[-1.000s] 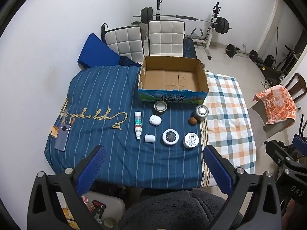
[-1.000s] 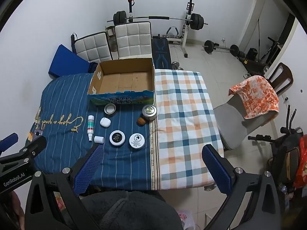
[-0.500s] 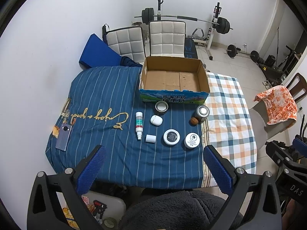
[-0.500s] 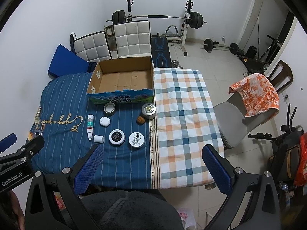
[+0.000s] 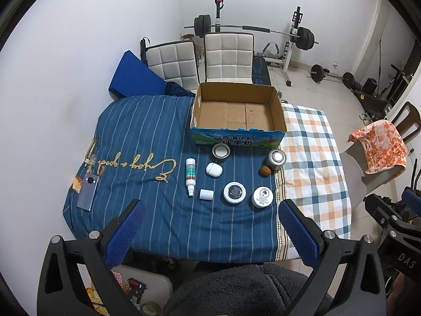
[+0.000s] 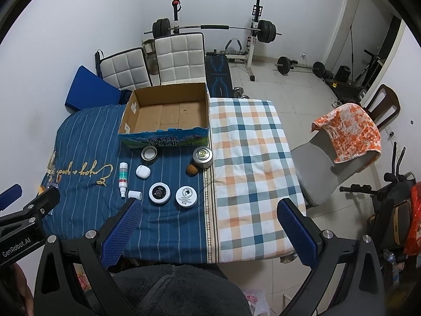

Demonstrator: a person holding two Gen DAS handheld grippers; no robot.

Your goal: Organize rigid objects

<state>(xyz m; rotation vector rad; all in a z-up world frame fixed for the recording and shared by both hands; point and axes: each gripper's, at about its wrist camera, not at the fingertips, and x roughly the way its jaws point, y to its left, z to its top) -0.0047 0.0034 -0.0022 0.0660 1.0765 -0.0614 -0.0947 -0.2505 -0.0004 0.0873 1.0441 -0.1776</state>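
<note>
Open corrugated cardboard box (image 5: 238,113) sits at the table's far edge, on striped blue cloth (image 5: 136,131). Round jars (image 5: 234,192), spray bottle (image 5: 190,172), walnut (image 5: 265,170) just before it; labels unreadable. Left gripper (image 5: 210,233), right gripper (image 6: 208,230) both spread wide, holding nothing.

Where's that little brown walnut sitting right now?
In the left wrist view the walnut lies on the blue striped cloth, right beside the metal tin, below the cardboard box.
</note>
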